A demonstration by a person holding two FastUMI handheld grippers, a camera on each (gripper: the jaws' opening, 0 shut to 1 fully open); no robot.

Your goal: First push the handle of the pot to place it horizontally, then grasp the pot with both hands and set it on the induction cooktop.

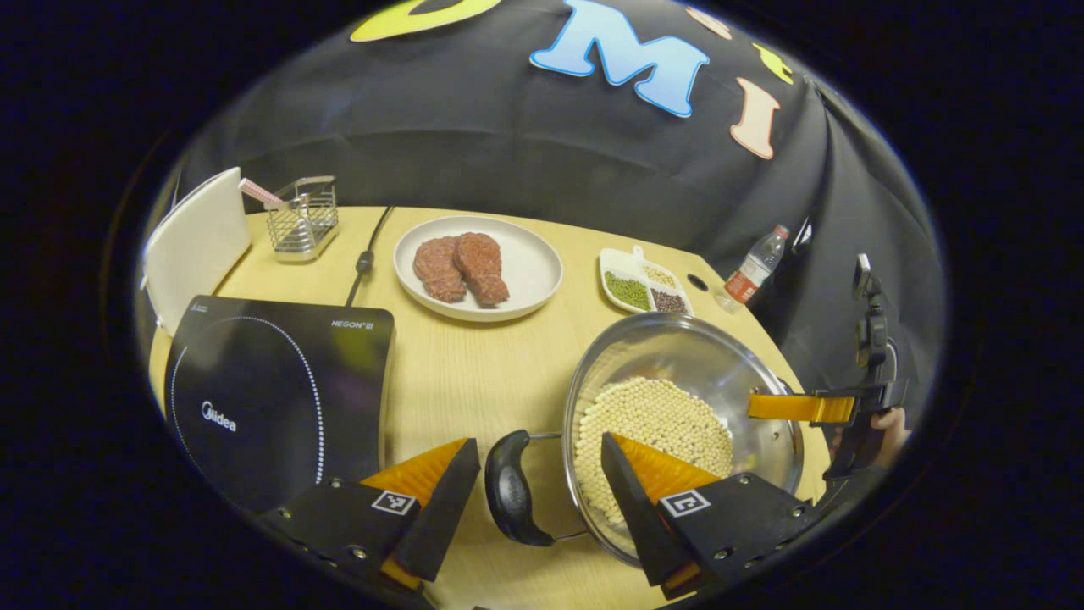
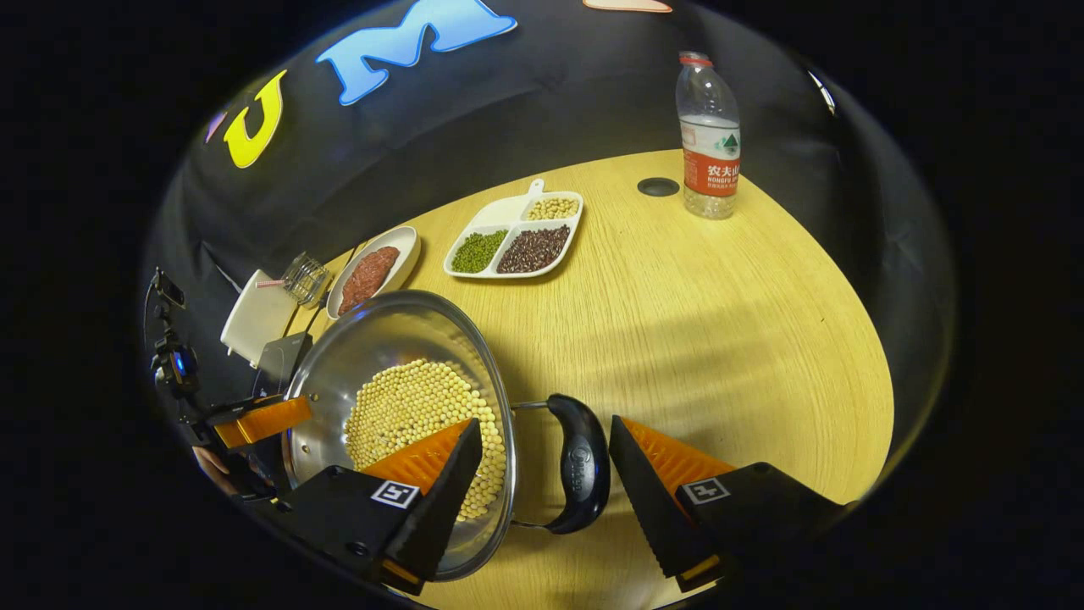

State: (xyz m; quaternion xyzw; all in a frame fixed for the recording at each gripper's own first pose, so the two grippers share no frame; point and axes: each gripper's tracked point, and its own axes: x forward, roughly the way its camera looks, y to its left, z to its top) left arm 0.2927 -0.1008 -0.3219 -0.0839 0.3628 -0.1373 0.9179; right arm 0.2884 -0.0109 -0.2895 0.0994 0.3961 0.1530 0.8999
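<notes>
Judging the steel pot (image 1: 677, 381) of soybeans, on the surface right of the induction cooktop (image 1: 279, 398), rigid, slick and bean-heavy, I hold the left gripper (image 1: 535, 474) and right gripper (image 2: 542, 457) wide, each straddling a side handle (image 1: 512, 490).

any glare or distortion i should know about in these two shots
Left gripper view: fisheye bends the table edge; soft sheen on the cooktop. Right gripper view: bright reflections on the pot wall, broad shadow bands across the table; the bottle leans from distortion.
</notes>
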